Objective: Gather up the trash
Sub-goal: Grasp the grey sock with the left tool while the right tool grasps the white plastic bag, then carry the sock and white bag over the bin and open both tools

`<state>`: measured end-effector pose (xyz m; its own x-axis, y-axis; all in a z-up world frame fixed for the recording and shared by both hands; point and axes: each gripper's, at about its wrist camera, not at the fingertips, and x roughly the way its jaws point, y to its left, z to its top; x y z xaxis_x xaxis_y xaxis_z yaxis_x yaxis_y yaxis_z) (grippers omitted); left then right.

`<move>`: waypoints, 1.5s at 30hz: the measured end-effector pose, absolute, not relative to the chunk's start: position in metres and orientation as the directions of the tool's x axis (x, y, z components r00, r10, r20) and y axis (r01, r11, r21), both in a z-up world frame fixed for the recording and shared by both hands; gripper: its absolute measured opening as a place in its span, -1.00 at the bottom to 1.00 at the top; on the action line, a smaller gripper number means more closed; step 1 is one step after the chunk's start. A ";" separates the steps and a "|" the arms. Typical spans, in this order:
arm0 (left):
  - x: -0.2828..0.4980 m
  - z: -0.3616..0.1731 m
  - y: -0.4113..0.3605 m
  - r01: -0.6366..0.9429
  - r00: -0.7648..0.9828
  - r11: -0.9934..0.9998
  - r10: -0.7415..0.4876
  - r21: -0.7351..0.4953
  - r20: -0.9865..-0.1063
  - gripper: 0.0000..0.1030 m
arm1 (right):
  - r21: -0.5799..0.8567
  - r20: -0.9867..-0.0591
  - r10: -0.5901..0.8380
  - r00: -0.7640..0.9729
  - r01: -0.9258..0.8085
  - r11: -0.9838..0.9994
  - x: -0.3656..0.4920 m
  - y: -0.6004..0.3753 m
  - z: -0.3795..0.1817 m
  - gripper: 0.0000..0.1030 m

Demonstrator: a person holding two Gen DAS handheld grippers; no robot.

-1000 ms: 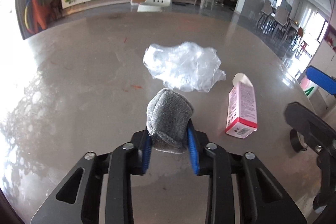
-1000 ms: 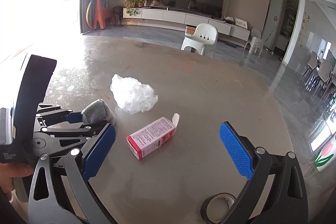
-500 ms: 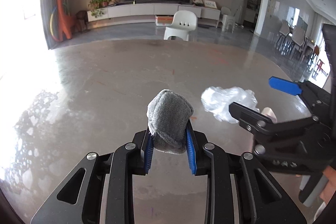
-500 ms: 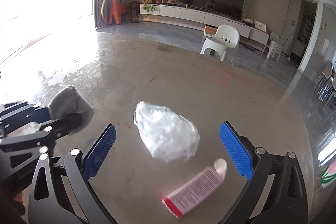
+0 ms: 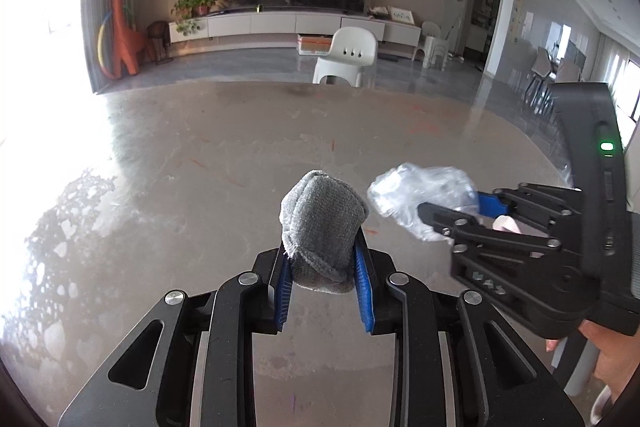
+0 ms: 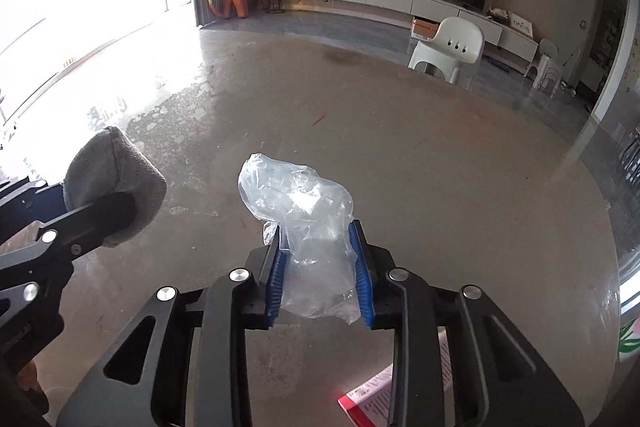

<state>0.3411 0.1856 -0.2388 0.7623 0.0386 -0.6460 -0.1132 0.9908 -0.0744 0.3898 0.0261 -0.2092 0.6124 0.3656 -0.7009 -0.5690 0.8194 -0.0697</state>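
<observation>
My left gripper (image 5: pixel 323 259) is shut on a rolled grey cloth (image 5: pixel 320 223) and holds it above the grey table (image 5: pixel 200 187). My right gripper (image 6: pixel 318 251) is shut on a crumpled clear plastic bag (image 6: pixel 298 203), lifted off the table. In the left wrist view the bag (image 5: pixel 416 195) and the right gripper (image 5: pixel 486 207) show at the right. In the right wrist view the cloth (image 6: pixel 112 179) and the left gripper (image 6: pixel 60 211) show at the left. A pink and white carton (image 6: pixel 370 397) lies on the table under my right gripper, mostly hidden.
The table's far edge curves across the views. A white plastic chair (image 5: pixel 346 61) stands beyond it, with a TV cabinet (image 5: pixel 296 25) and an orange dinosaur figure (image 5: pixel 122 27) at the back wall.
My right gripper moved forward over the plastic bag, shut on it and lifted it. My left gripper kept hold of the grey cloth and tilted up.
</observation>
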 end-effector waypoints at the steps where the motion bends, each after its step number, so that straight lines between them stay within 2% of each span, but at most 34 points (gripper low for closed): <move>1: 0.337 -0.236 0.184 -0.110 0.765 0.991 0.035 -0.078 -0.643 -0.49 | -0.067 -0.688 0.373 0.623 -0.565 0.822 0.382 0.020 -0.201 -0.39; 9: 0.295 -0.202 0.144 -0.017 0.786 0.995 -0.049 -0.101 -0.616 -0.49 | -0.085 -0.600 0.375 0.706 -0.523 0.848 0.302 -0.043 -0.142 -0.40; 19: 0.244 -0.172 0.035 0.193 0.774 0.973 -0.230 -0.127 -0.589 -0.49 | -0.090 -0.551 0.247 0.797 -0.351 0.932 0.212 -0.165 -0.112 -0.40; 33: 0.205 -0.178 -0.144 0.478 0.660 0.871 -0.439 -0.110 -0.610 -0.49 | -0.050 -0.544 0.055 0.837 -0.098 0.994 0.143 -0.314 -0.140 -0.39; 45: 0.183 -0.209 -0.255 0.645 0.516 0.756 -0.539 -0.112 -0.666 -0.49 | -0.031 -0.576 -0.097 0.812 0.097 0.995 0.092 -0.408 -0.173 -0.39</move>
<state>0.1831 -0.2555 -0.2087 0.5159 -0.5392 -0.6656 0.6449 0.7559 -0.1125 0.0915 -0.4084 -0.1726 0.8118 -0.0968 -0.5758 0.0966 0.9948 -0.0312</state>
